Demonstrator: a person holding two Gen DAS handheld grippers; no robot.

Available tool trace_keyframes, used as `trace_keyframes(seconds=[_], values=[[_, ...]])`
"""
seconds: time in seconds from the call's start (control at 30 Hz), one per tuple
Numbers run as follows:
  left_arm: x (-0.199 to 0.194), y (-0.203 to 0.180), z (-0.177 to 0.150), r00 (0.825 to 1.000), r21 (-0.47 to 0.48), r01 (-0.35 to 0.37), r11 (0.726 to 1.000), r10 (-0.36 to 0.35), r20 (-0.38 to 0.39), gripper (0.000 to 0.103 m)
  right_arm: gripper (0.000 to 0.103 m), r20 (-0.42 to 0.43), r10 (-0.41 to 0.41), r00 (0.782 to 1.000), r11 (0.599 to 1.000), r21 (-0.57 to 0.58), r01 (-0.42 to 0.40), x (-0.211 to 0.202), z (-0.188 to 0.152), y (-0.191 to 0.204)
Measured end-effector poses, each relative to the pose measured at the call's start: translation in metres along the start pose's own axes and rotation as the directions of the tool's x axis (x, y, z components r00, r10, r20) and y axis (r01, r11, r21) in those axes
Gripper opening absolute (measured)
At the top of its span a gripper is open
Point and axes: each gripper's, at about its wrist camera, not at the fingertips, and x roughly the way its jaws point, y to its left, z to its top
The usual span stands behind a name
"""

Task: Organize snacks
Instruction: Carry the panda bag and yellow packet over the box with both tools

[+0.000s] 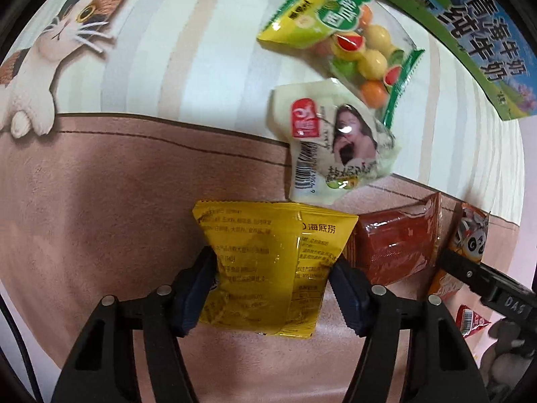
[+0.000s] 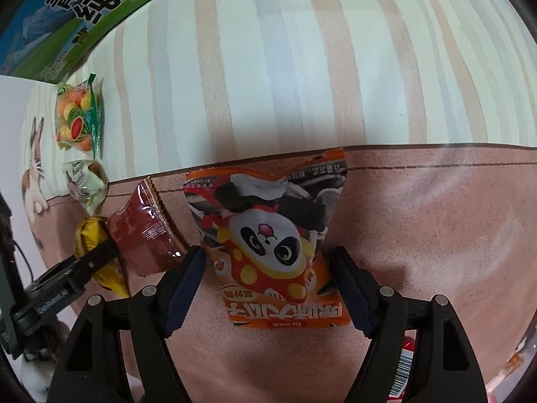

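My left gripper (image 1: 272, 268) straddles a yellow snack packet (image 1: 268, 262) lying on the pink mat; its blue pads touch the packet's two sides. My right gripper (image 2: 268, 265) straddles an orange panda packet (image 2: 268, 245), with a small gap at each pad, so it looks open. A dark red packet (image 1: 392, 248) lies between the two; it also shows in the right wrist view (image 2: 144, 238). A pale packet with a woman's photo (image 1: 335, 144) and a bag of fruit candies (image 1: 345, 33) lie further back.
A green and blue milk carton box (image 1: 476, 30) stands at the back, also in the right wrist view (image 2: 67, 16). The cloth has a cat picture (image 1: 50, 53) and stripes (image 2: 302, 67). A red barcoded packet (image 2: 402, 369) lies under my right gripper.
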Motion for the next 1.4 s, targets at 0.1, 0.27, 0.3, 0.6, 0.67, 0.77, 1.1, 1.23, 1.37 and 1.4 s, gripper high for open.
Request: trace_keyframes(seconds=[0.1,0.27,0.3,0.6,0.67,0.77,1.1,1.23,1.37,1.4], values=[[-0.005,0.004,-0.001,1.0,-0.004,0.002,1.0,-0.002,0.003,0.061,0.069,0.033,-0.095,0.995,0.994,-0.052,0.097,0.001,-0.002,0.019],[-0.011,0.0,0.002,1.0,0.015,0.019,1.0,-0.019,0.004,0.057,0.063,0.079,-0.195,0.978,0.97,-0.135,0.204,0.013,-0.005,0.062],[-0.017,-0.003,0.001,1.0,0.017,0.028,0.999,-0.028,0.003,0.056,0.062,0.086,-0.186,0.979,0.972,-0.133,0.196,0.011,-0.008,0.064],[-0.07,-0.018,-0.009,0.996,0.015,0.079,0.997,-0.079,0.031,0.055,0.06,0.126,0.037,0.991,0.998,-0.058,-0.03,-0.039,-0.028,0.07],[-0.084,-0.02,-0.012,0.994,-0.003,0.098,0.995,-0.098,0.044,0.055,0.059,0.148,0.093,0.985,0.994,-0.072,-0.083,-0.061,-0.028,0.076],[-0.115,-0.027,-0.011,0.987,-0.023,0.141,0.99,-0.138,0.079,0.055,0.059,0.17,0.171,0.97,0.983,-0.097,-0.157,-0.093,-0.015,0.073],[-0.222,-0.102,0.074,0.926,0.076,0.31,0.948,-0.319,0.203,0.055,0.059,0.325,0.313,0.892,0.941,-0.234,-0.244,-0.246,0.066,0.044],[-0.245,-0.145,0.135,0.909,0.132,0.33,0.935,-0.353,0.222,0.055,0.059,0.414,0.274,0.868,0.952,-0.247,-0.182,-0.283,0.111,0.035],[-0.238,-0.187,0.187,0.916,0.161,0.326,0.932,-0.353,0.189,0.055,0.059,0.439,0.239,0.866,0.962,-0.225,-0.152,-0.299,0.147,0.016],[-0.233,-0.195,0.201,0.918,0.153,0.336,0.929,-0.36,0.168,0.055,0.059,0.443,0.229,0.867,0.966,-0.215,-0.146,-0.298,0.154,0.014]])
